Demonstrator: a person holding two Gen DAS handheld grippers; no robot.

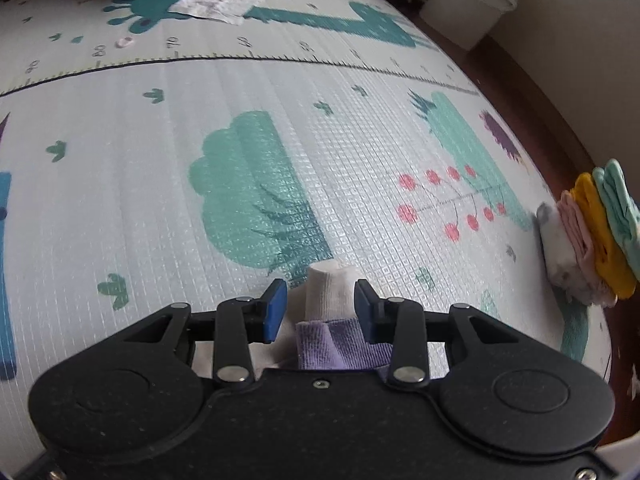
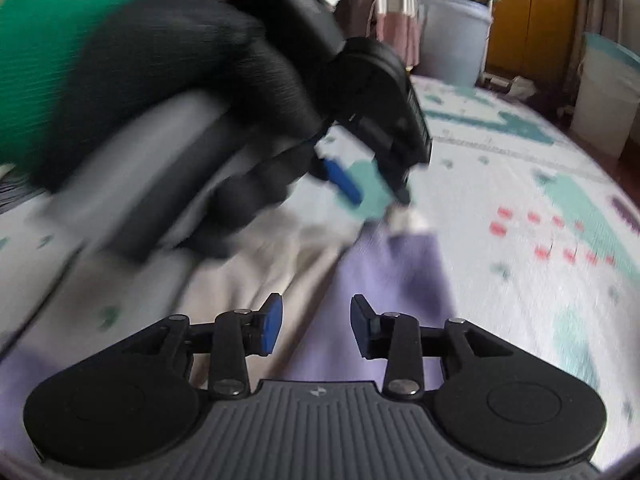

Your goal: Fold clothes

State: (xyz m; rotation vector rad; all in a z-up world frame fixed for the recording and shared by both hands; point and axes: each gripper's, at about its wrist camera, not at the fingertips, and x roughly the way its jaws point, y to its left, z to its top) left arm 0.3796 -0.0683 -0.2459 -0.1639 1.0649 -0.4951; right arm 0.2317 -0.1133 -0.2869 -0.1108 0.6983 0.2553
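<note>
Right claw (image 2: 314, 328) released over lilac garment (image 2: 384, 280), left claw (image 1: 321, 308) straddling white cuff (image 1: 330, 292), folded stack (image 1: 588, 236) beside.

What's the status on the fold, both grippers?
Left gripper around white cuff of the purple garment, pads not clearly pressing. Right gripper open, empty, above the garment. Folded stack at mat edge, clear.

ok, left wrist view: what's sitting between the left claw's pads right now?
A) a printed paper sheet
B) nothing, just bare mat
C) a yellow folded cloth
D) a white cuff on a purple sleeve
D. A white cuff at the end of a purple sleeve pokes up between the blue pads of the left claw; whether they pinch it is unclear. The yellow cloth sits in the folded stack at the mat's right edge.
</note>
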